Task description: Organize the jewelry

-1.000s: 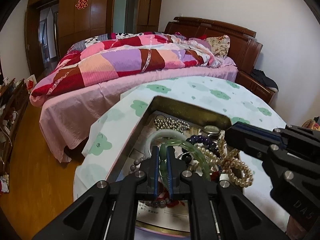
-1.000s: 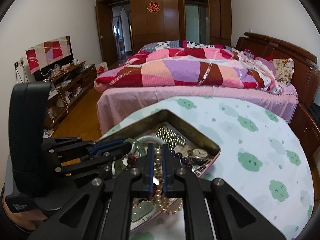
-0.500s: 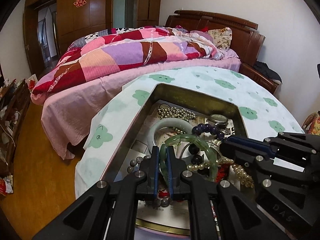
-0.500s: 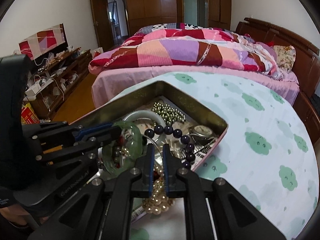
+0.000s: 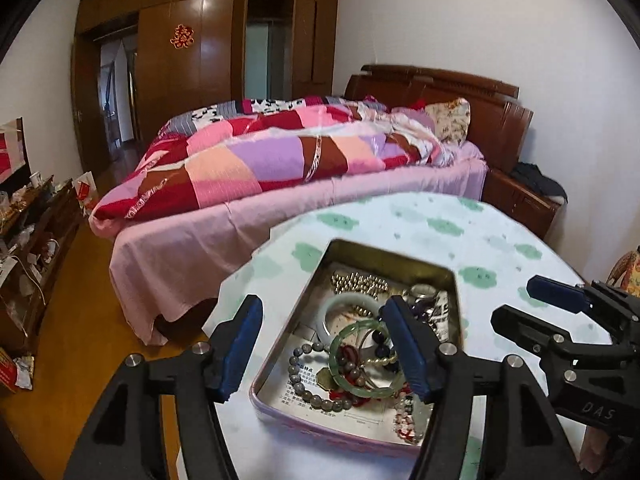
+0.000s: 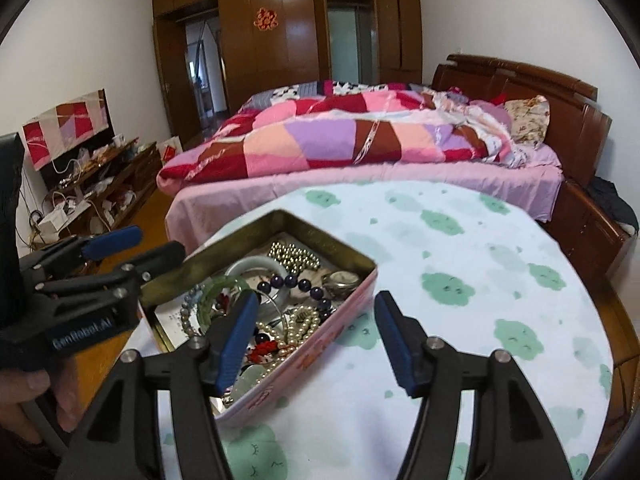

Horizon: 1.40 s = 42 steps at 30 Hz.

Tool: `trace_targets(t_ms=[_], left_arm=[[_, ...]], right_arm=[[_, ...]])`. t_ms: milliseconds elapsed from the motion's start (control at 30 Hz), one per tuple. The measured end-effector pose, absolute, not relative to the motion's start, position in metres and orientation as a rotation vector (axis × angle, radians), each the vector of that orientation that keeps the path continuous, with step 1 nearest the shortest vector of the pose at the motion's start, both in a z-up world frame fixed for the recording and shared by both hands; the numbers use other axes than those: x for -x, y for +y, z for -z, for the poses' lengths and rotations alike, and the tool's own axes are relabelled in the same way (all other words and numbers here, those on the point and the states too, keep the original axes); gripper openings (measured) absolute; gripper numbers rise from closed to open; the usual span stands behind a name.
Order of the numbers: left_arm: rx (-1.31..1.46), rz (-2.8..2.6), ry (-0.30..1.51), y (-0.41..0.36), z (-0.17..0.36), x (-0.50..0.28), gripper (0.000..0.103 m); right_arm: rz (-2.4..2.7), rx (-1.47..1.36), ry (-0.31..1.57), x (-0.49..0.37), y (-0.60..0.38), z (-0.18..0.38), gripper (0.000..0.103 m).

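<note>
Both grippers spread wide, nothing between the pads. Left gripper (image 5: 326, 344) hangs over the near-left part of the jewelry tin (image 5: 394, 258); its right finger sits above the tin's middle, left finger out past the tin's left wall, over the table edge. Green bangle (image 5: 362, 360) lies flat in the tin, just left of that right pad & partly tucked behind it. Grey bead bracelet (image 5: 308, 380) curls to the bangle's left, on a printed paper lining the tin floor. White bangle (image 5: 346, 308) further back, gold bead strand (image 5: 358, 282) at the far end, watch (image 5: 422, 292) far-right corner.

Right wrist view: right gripper (image 6: 316, 340) straddles the tin's right wall (image 6: 340, 320) — left finger above the jewelry inside, right finger out over the cloud-print tablecloth (image 6: 460, 280). Pearl strand (image 6: 298, 328) bunched vs. that wall, directly between the fingers & below them. Dark purple beads (image 6: 298, 282) arc just beyond the pearls. Red piece (image 6: 264, 348) right by the left pad. Can't tell if either pad touches anything. Tin sits on the table's left side, near its edge.
</note>
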State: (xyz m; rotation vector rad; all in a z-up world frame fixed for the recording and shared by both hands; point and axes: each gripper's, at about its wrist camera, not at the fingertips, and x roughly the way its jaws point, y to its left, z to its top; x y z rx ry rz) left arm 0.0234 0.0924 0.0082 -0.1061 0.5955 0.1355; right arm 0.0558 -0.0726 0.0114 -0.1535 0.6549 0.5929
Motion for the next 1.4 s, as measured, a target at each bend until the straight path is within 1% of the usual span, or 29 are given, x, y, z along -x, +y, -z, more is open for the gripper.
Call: trace_targets(t_ms=[167,1400], left_arm=[[0.104,-0.142,0.569,0.092,-0.019,-0.016,0.064],[0.1,-0.149,0.562,0.092,-0.024,-0.007,0.065]], right_arm=[[-0.597,0.15,0.62,-0.049,-0.072,-0.019,0.068],[-0.598,0.144,0.603,-0.043,-0.077,-0.021,0.069]])
